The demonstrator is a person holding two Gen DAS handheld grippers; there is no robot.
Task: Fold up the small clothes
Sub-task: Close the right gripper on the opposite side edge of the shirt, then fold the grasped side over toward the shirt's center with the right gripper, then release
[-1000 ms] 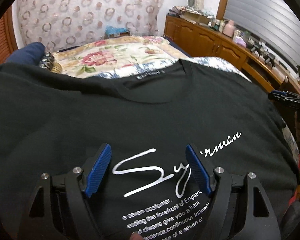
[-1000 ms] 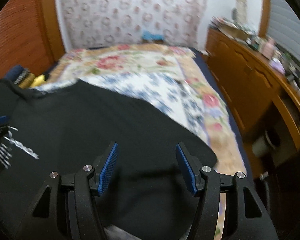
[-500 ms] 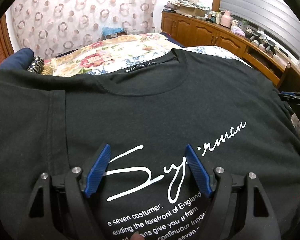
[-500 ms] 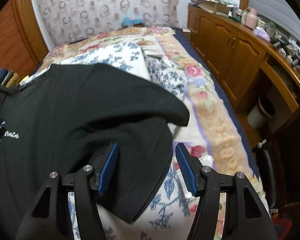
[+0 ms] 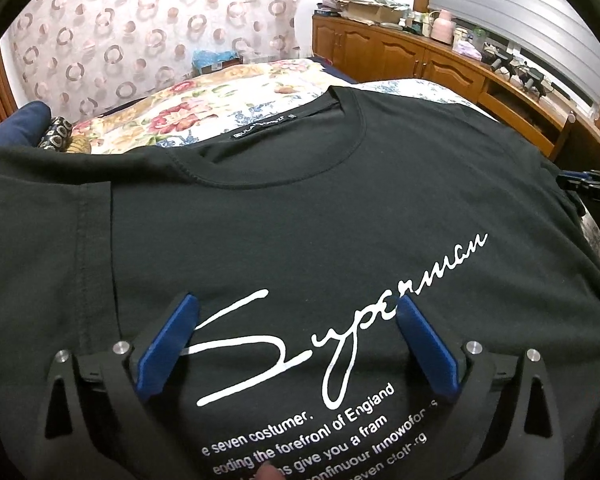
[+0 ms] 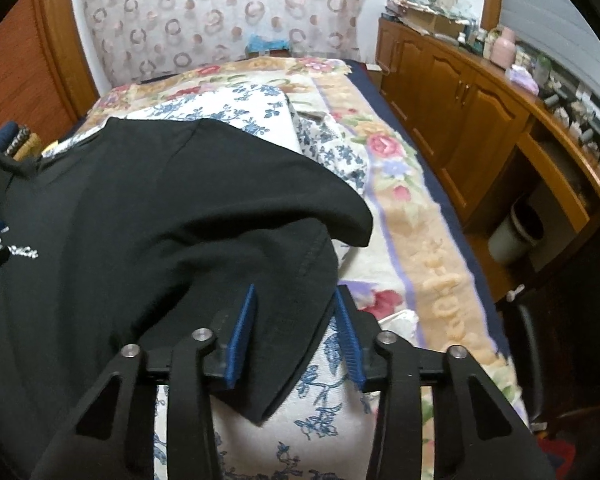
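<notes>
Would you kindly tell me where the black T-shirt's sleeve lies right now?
In the right wrist view the sleeve lies low at centre on the blue-flowered white cloth, between the closing pads of the right gripper.

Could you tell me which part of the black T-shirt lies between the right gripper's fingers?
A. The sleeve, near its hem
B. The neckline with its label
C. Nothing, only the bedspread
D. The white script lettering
A: in the right wrist view the sleeve of the T-shirt lies between the closing jaws of the right gripper, its stitched hem just ahead.
</notes>
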